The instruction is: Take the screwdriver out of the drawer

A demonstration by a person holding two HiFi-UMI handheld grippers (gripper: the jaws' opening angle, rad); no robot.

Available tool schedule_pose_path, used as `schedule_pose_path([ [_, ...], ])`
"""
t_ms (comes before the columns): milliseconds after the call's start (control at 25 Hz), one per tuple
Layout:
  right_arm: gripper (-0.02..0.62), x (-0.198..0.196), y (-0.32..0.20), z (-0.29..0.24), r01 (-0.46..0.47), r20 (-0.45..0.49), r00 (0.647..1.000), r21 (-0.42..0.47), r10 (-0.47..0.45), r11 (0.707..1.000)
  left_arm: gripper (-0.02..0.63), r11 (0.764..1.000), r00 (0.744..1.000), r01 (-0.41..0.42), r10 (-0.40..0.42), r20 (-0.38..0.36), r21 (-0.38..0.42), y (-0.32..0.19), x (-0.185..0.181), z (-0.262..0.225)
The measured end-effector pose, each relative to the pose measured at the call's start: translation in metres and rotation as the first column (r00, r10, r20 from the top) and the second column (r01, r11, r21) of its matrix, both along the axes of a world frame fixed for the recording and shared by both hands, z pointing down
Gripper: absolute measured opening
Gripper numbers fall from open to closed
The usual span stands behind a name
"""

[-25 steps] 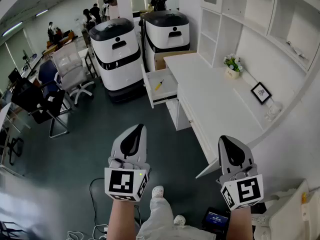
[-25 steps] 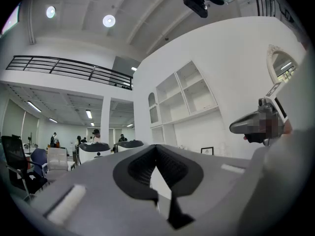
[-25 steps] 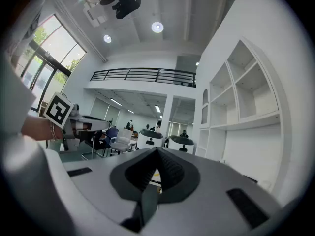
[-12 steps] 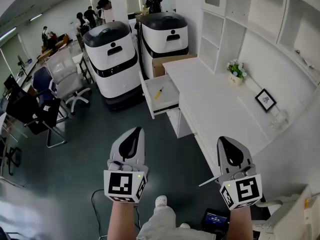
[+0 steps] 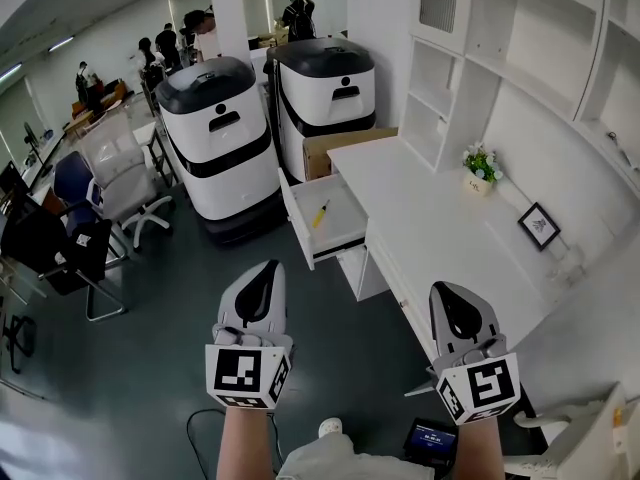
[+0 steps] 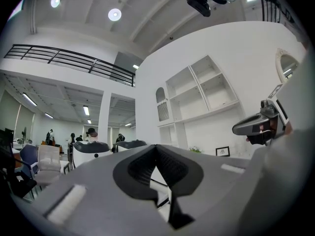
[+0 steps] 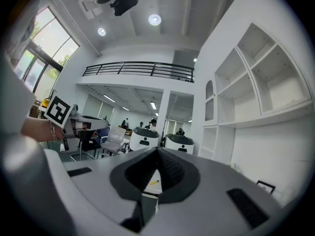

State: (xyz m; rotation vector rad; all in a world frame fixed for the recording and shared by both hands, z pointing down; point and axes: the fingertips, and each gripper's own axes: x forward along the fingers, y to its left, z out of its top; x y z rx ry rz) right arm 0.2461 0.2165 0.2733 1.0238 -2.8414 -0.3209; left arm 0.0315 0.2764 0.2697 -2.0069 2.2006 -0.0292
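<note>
A yellow screwdriver [image 5: 320, 213] lies in the open white drawer [image 5: 343, 230] that juts from the desk's left end, well ahead of both grippers. My left gripper [image 5: 268, 267] is held level over the dark floor, below and left of the drawer, jaws shut and empty. My right gripper [image 5: 447, 289] hovers by the desk's near corner, also shut with nothing in it. In the right gripper view the screwdriver [image 7: 153, 182] shows small and far off through the gap under the shut right gripper [image 7: 157, 149]. The left gripper [image 6: 156, 146] in its own view is likewise shut.
Two white mobile robots [image 5: 216, 133] [image 5: 331, 80] stand behind the drawer, with a cardboard box [image 5: 347, 148] beside them. On the desk [image 5: 440, 228] are a potted plant [image 5: 480, 168] and a picture frame [image 5: 539, 226]. Office chairs [image 5: 118, 164] are on the left, and people stand far back.
Both grippers and the head have moved forward together toward the desk. The open drawer and the two robots now look nearer. Both jaws have stayed shut.
</note>
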Motion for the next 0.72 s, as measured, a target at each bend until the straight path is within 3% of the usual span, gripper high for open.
schedule_pose_path([
  [280,0.006,-0.041,-0.016,0.007,-0.008,-0.007,1.0,-0.001,0.008,1.0,0.009,1.0,1.0,-0.016,0.016,0.0,-0.001,-0.021,-0.038,0.006],
  [720,0.006,-0.059,-0.052,0.009,-0.031,0.005,0.999,-0.006,0.032,0.999,0.009,0.999,0.999,-0.033,0.033,0.009,-0.015,-0.053,-0.057,0.01],
])
